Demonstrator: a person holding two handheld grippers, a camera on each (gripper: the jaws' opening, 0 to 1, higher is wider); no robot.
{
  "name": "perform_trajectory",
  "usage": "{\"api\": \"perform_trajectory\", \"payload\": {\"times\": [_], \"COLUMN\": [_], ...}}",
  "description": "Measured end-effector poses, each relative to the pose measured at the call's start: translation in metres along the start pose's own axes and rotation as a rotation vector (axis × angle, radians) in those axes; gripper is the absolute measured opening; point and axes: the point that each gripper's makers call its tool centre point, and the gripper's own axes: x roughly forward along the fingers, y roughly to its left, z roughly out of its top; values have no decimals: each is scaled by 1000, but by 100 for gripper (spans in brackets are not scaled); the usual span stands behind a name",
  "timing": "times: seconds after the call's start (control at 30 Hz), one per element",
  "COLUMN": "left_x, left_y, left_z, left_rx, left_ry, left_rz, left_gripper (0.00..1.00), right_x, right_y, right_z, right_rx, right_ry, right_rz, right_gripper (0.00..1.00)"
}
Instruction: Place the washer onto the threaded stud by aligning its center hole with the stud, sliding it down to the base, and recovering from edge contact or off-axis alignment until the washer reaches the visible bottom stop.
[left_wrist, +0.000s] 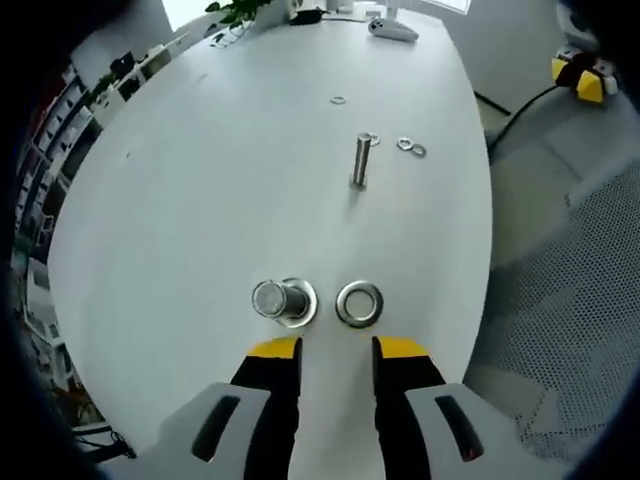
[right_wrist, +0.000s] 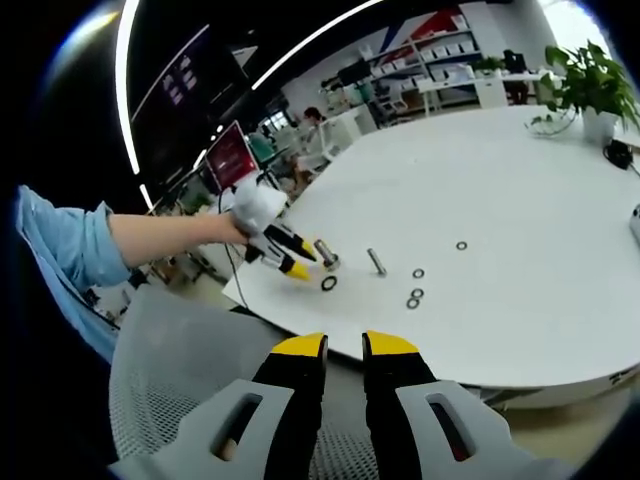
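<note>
The task is judged barely begun. In the left gripper view, the washer (left_wrist: 359, 303) is seen lying flat on the white table (left_wrist: 200, 180), just right of the threaded stud (left_wrist: 283, 301), low in the frame; nothing has been threaded onto that stud. The left claw (left_wrist: 336, 352) is held just below both, jaws narrowly parted and empty. A second stud (left_wrist: 361, 160) and spare washers (left_wrist: 411, 147) lie higher up. In the right gripper view, the right claw (right_wrist: 343, 351) is held off the table's edge, narrowly parted, empty. Grasping, aligning and sliding down remain.
</note>
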Motion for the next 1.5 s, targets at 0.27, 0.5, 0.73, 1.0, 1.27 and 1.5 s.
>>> {"api": "perform_trajectory", "payload": {"times": [0.27, 0.5, 0.73, 1.0, 1.27, 1.5], "left_x": [14, 25, 32, 34, 34, 34], "left_y": [-20, -19, -21, -19, -19, -17], "left_z": [8, 10, 10, 14, 15, 14], "left_rx": [68, 94, 107, 160, 157, 171], "left_ry": [11, 29, 48, 51, 75, 113], "left_rz": [-46, -48, -50, -37, -33, -37], "left_gripper": [30, 30, 30, 31, 31, 30], "right_x": [0, 0, 0, 0, 0, 0], "right_y": [0, 0, 0, -1, -1, -1], "right_z": [1, 1, 1, 1, 1, 2], "right_rx": [1, 4, 5, 6, 8, 9], "right_ry": [-5, -8, -8, -9, -11, -13], "right_rz": [1, -1, -2, -4, -7, -8], "right_gripper": [17, 17, 17, 17, 17, 17]}}
